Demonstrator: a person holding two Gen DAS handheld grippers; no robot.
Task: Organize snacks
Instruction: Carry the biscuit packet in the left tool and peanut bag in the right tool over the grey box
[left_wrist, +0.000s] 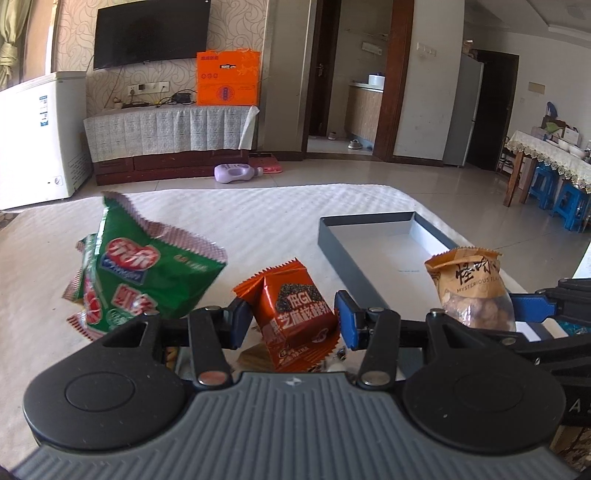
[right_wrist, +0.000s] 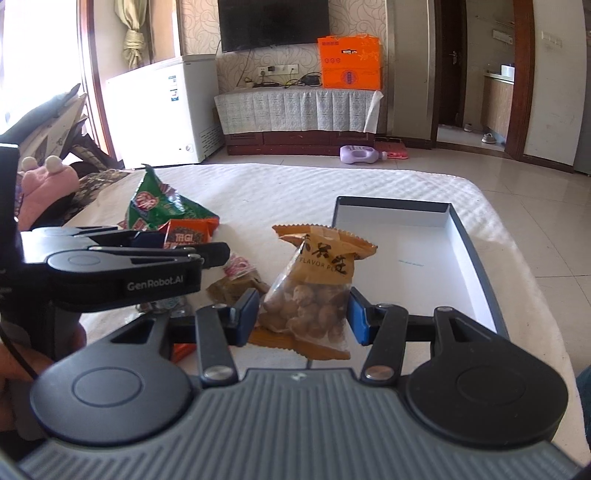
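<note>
A: Between the blue pads of the left gripper (left_wrist: 291, 323) an orange-red sesame-walnut snack packet (left_wrist: 293, 317) is clamped, tilted and lifted clear of the white quilted cover (left_wrist: 258, 214). The peanut bag (right_wrist: 308, 291), brown paper above and clear film below, is pinched the same way in the right gripper (right_wrist: 303, 314). Both are held just short of the near end of the grey-walled shallow box (right_wrist: 474, 251), whose white floor appears bare.

B: How should the placing be done well?

A: Each packet is best carried fully over the near wall before the jaws are released, and lowered until it nearly rests on the floor, so that nothing bounces out. The two grippers are close side by side; the box is likely better entered one at a time, or with the packets kept well apart.

B: Anything to be watched?

A: The crimped bottom edge of the peanut bag hangs below the pads and could catch on the wall. The green shrimp-cracker bags (left_wrist: 147, 273) and small packets (right_wrist: 240, 277) on the cover are still to be collected.
</note>
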